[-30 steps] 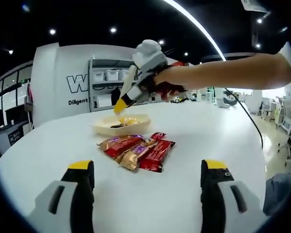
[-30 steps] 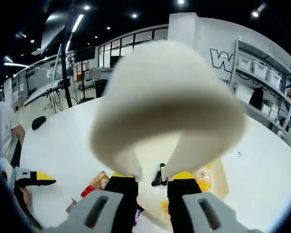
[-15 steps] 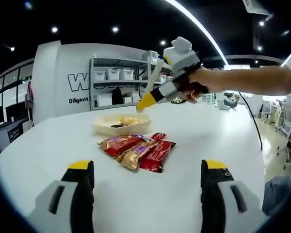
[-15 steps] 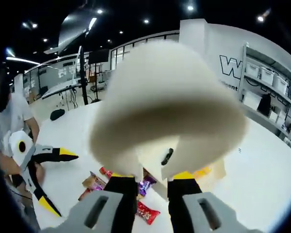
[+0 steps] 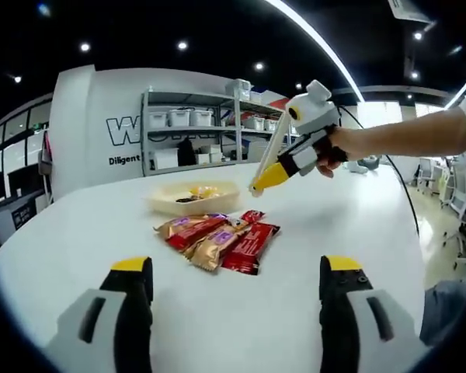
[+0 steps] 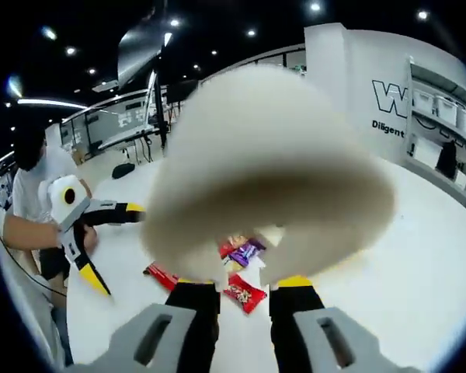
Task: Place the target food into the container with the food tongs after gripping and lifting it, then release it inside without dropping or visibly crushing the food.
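Several wrapped snack bars (image 5: 217,237) in red, gold and purple lie piled on the white table, just before a pale yellow bowl (image 5: 193,202) with some food in it. My left gripper (image 5: 237,268) stands open near the table's front, nothing between its jaws. A hand holds my right gripper (image 5: 269,178) in the air to the right of the bowl and above the bars. It is shut on cream food tongs (image 6: 272,171), whose looped end is close to the lens. The bars (image 6: 241,268) show under the tongs, which carry no food.
The round white table (image 5: 349,210) has bare room right of the bars. A person in a white shirt (image 6: 39,175) holds the left gripper (image 6: 113,247) at the table's edge. Shelves with bins (image 5: 194,132) stand behind the table.
My right gripper, with the tongs, has swung from above the bowl to the right and lower, over the table beside the bars. The left gripper has stayed put.
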{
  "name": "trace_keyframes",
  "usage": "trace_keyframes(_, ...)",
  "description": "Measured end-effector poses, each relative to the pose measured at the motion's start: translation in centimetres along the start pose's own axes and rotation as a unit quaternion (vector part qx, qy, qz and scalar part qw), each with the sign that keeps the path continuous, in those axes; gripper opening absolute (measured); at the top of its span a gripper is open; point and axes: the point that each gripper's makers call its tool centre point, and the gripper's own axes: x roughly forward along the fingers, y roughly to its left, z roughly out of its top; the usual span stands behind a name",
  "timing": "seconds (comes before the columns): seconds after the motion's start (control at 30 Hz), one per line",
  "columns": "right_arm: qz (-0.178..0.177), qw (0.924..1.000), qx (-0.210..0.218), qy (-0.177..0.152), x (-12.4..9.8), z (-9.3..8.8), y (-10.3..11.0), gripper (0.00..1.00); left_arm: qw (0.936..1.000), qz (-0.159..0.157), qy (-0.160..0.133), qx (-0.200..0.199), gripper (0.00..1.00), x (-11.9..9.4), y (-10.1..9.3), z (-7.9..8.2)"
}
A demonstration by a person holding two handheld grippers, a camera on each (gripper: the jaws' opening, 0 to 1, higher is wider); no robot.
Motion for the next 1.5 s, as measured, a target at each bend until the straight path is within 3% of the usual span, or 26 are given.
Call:
trace_keyframes(0.1, 0.009, 0.9999, -0.002, 0.013, 0.6, -0.7, 0.3, 0.18, 1.0000, 0.001, 0.000, 0.001, 0.88, 0.0, 0.0, 0.0)
trace_keyframes(0.17, 0.028, 0.9982, -0.048, 0.022, 1.0, -1.3, 0.9, 0.19, 1.0000, 0.000, 0.000, 0.001, 0.88, 0.0, -0.1, 0.0)
trace_keyframes(0.33, 0.025, 0.9965, -0.070, 0.037, 1.5, -2.4, 0.8, 0.19, 1.0000, -0.001, 0.002, 0.004, 0.87, 0.0, -0.2, -0.1)
trace_keyframes(0.5, 0.037, 0.9948, -0.090, 0.029, 1.5, -1.7, 1.6, 0.20, 1.0000, -0.002, 0.002, 0.003, 0.87, 0.1, -0.1, -0.1)
trace_keyframes(0.7, 0.047, 0.9887, -0.130, 0.057, 2.0, -2.0, 1.7, 0.20, 1.0000, -0.002, 0.001, 0.003, 0.87, 0.0, -0.2, 0.0)
trace_keyframes(0.77, 0.046, 0.9891, -0.126, 0.061, 2.1, -2.1, 1.8, 0.20, 1.0000, -0.002, 0.002, 0.004, 0.87, 0.1, -0.2, 0.0)
trace_keyframes(0.83, 0.040, 0.9927, -0.092, 0.066, 1.9, -2.1, 1.9, 0.20, 1.0000, -0.002, 0.002, 0.003, 0.87, 0.1, -0.2, 0.0)
trace_keyframes(0.93, 0.033, 0.9921, -0.096, 0.073, 1.4, -2.4, 2.0, 0.20, 1.0000, -0.003, 0.002, 0.004, 0.87, 0.1, -0.2, 0.0)
trace_keyframes(1.03, 0.025, 0.9948, -0.054, 0.083, 0.7, -2.7, 2.0, 0.20, 1.0000, -0.005, 0.002, 0.006, 0.87, 0.2, -0.2, -0.1)
trace_keyframes(1.2, 0.023, 0.9966, -0.041, 0.068, -1.0, -2.3, 2.8, 0.21, 0.9999, -0.008, 0.003, 0.008, 0.87, 0.2, -0.4, 0.0)
trace_keyframes(1.33, 0.014, 0.9969, -0.046, 0.062, -2.1, -1.7, 1.4, 0.21, 0.9999, -0.012, 0.000, 0.008, 0.86, 0.2, -0.6, 0.0)
trace_keyframes(1.4, 0.030, 0.9957, -0.060, 0.065, -2.1, -1.7, 1.4, 0.21, 0.9999, -0.012, -0.001, 0.008, 0.86, 0.2, -0.6, 0.1)
trace_keyframes(1.47, 0.075, 0.9912, -0.085, 0.067, -1.9, -2.1, 2.4, 0.21, 0.9999, -0.011, -0.002, 0.008, 0.86, 0.2, -0.6, 0.1)
trace_keyframes(1.5, 0.081, 0.9896, -0.091, 0.076, -1.8, -2.5, 2.5, 0.21, 0.9999, -0.010, -0.002, 0.008, 0.85, 0.2, -0.5, 0.1)
